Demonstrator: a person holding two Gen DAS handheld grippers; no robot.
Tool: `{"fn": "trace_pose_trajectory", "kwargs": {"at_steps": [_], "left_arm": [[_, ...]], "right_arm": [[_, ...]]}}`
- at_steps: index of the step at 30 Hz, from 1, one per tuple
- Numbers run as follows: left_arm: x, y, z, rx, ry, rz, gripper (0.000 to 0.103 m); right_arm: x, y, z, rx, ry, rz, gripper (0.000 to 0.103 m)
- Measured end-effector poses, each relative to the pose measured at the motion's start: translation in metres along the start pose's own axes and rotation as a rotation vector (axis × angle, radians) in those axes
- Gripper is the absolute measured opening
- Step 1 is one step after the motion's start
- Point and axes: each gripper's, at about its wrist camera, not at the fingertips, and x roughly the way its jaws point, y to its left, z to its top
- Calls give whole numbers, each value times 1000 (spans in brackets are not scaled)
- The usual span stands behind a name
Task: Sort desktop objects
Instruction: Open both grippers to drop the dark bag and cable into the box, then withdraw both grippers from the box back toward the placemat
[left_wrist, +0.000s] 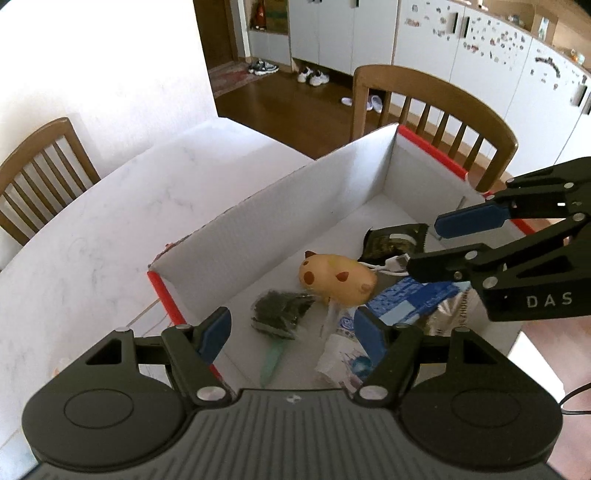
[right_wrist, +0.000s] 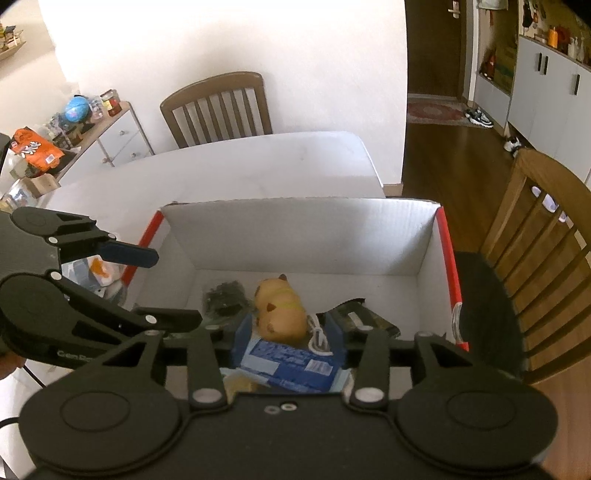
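- Blue printed carton (right_wrist: 291, 365), flat and light by my guess, lies inside the white cardboard box with red edges (left_wrist: 351, 173), just in front of the tan rubbery animal toy (left_wrist: 338, 282); I'd take it across its narrow sides.
- My right gripper (right_wrist: 289, 334) straddles that carton, its pads apart and not clearly pressing on it.
- My left gripper (left_wrist: 291, 334) hangs wide open over the box, empty.
- Also inside the box: a dark crinkly packet (left_wrist: 280, 310), a white cable (left_wrist: 391, 267) and a black pouch (left_wrist: 397, 240).

One cardboard box (left_wrist: 343, 177) holds one yellow animal toy (left_wrist: 338, 282), one blue packet (left_wrist: 410, 299), two dark packets (left_wrist: 280, 310), one white cable (left_wrist: 393, 266). Two wooden chairs (left_wrist: 436, 110) stand around.
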Motion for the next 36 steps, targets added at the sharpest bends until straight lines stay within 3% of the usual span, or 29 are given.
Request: {"fn": "trace_pose_trajectory", "kwargs": {"at_steps": [6,8,12,22,30,36], "left_arm": [[-14,1,-12,-43,-22,-31,73],[-20,6,-17,-78,-29,-59,81],[-28,11,-26,-117,-49,-87,81],[-53,35,-57,-163,-100,-74,82],[-72,57,-86,-178,-129,-71,82],[-80,81,-110,-200,-139,-74,91]], "right_arm": [[-9,9,-4,-7,-22,0,51],[-11,12,-5,-8,-30,-2,53],[-16,17,-8,-7,-45,-4,59],[-24,42,-12,-20,-78,2,82],[-26,83,-4,-50,-116,17,91],[-22,117,1,-85,-127,39,95]]}}
